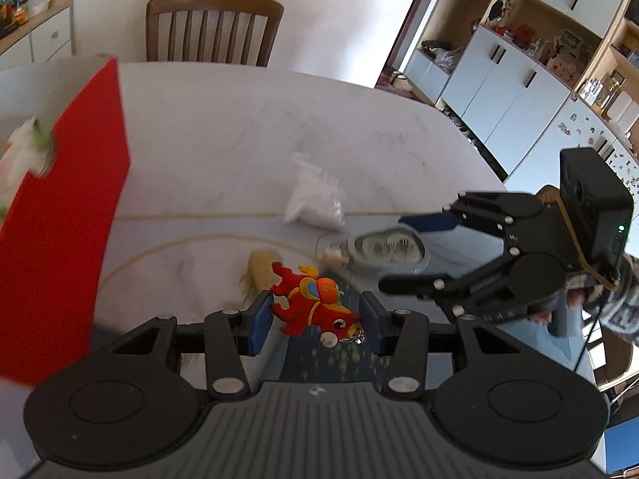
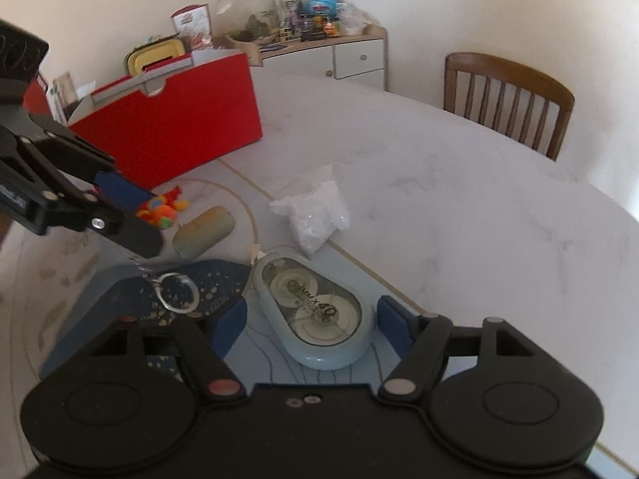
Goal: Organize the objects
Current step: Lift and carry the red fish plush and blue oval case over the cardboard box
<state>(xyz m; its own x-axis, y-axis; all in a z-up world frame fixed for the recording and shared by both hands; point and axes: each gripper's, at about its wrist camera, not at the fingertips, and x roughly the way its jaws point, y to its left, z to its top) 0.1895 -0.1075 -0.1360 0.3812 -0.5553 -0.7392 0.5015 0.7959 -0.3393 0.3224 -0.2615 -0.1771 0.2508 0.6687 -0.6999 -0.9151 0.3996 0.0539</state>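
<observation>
My left gripper [image 1: 315, 315] is shut on a red and orange dragon keychain [image 1: 313, 305] and holds it above the table; its metal ring [image 2: 175, 291] hangs below in the right wrist view. My right gripper [image 2: 311, 319] is open with its pads on either side of a pale blue correction tape dispenser [image 2: 315, 311] that lies on the table. The dispenser also shows in the left wrist view [image 1: 387, 249], between the right gripper's fingers [image 1: 431, 279]. A red open box [image 2: 171, 127] stands at the far left of the table.
A white plastic bag [image 2: 315, 211] and a tan oblong object [image 2: 203, 231] lie on the marble table [image 2: 459, 215]. A dark blue speckled mat [image 2: 191, 279] lies under the keychain. A wooden chair [image 2: 507, 95] and a cluttered sideboard [image 2: 319, 48] stand behind.
</observation>
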